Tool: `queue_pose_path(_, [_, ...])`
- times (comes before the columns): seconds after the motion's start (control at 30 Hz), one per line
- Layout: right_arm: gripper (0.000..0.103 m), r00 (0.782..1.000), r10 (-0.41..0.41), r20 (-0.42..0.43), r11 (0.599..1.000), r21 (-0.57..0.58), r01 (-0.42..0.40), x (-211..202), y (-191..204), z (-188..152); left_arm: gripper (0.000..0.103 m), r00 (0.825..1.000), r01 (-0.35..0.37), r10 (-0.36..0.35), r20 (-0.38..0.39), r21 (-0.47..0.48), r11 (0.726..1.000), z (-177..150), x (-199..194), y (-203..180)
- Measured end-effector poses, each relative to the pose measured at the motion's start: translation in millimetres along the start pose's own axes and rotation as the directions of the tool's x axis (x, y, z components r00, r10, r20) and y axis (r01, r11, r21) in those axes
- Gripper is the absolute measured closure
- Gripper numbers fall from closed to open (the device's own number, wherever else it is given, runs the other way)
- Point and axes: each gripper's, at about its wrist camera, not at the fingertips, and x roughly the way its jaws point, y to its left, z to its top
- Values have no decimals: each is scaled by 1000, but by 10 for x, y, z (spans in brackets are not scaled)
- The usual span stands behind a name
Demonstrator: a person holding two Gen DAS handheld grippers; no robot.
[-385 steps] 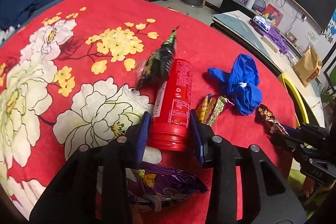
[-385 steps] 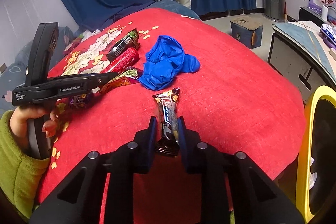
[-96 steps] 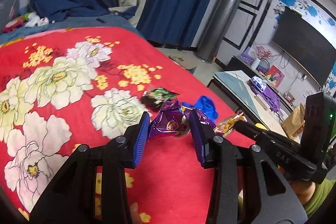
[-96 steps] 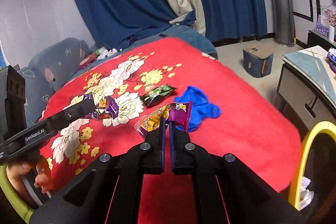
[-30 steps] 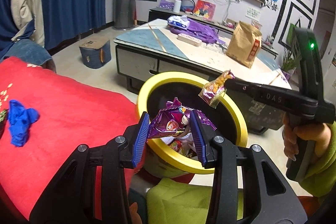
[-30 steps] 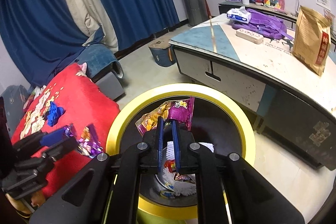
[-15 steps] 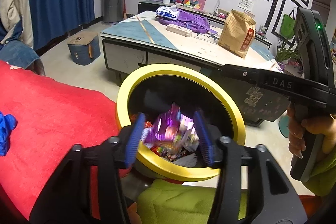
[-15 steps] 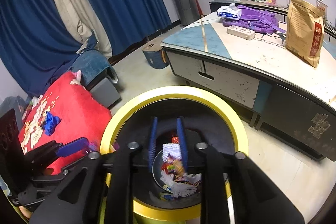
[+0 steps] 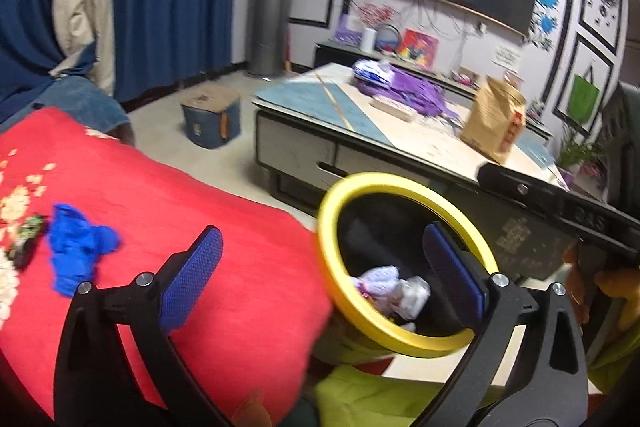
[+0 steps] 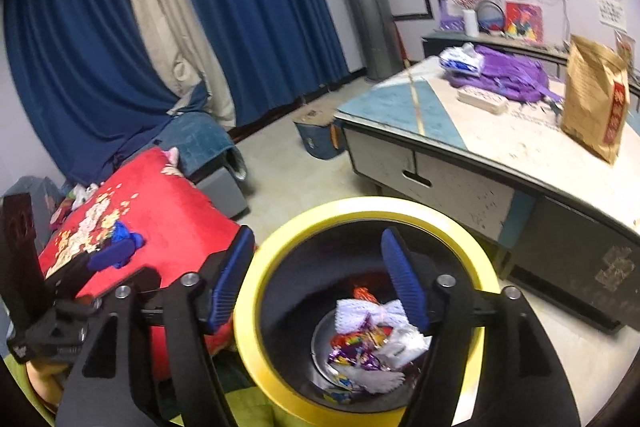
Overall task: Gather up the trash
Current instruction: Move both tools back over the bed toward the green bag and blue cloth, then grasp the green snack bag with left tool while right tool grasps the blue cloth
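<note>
We record a round bin [image 10: 256,311] with a yellow rim and black inner wall, standing upright on the floor just beside the red bed cover [image 9: 224,227]. Inside it, at the bottom, lies a heap of trash [image 10: 372,343]: crumpled white tissue, a purple foil wrapper and an orange-red wrapper, piled loosely together. In the left wrist view we see the same bin [image 9: 404,183] with pale crumpled pieces [image 9: 394,289] low against its near wall. On the bed cover we note a crumpled blue glove [image 9: 78,249], lying flat, and just beside it to the left a dark green wrapper [image 9: 26,233], partly cut off and blurred.
</note>
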Motion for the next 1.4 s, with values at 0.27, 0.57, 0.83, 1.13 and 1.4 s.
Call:
queue_pose_path(0.27, [32,997,83,-1,993,-88,-82,60,516,46,11,987,-136,140,74,-61,989,71,-295,461])
queue_pose_path(0.57, [31,981,177,-85,963,-192,-190,322,1204,-29,11,955,-258,278,100,-178,950,87,-597,1102])
queue_pose_path(0.83, [31,961,224,-159,929,-265,-260,649,1763,-119,11,924,-331,372,92,-294,897,20,-835,1652])
queue_pose_path(1.13, [30,936,255,-244,903,-285,-321,1127,2223,-190,11,902,-380,430,40,-403,833,-136,-936,2166])
queue_pose_path(1.4, [32,897,263,-355,890,-271,-368,1588,2561,-304,11,921,-351,391,-10,-460,816,-289,-806,2412])
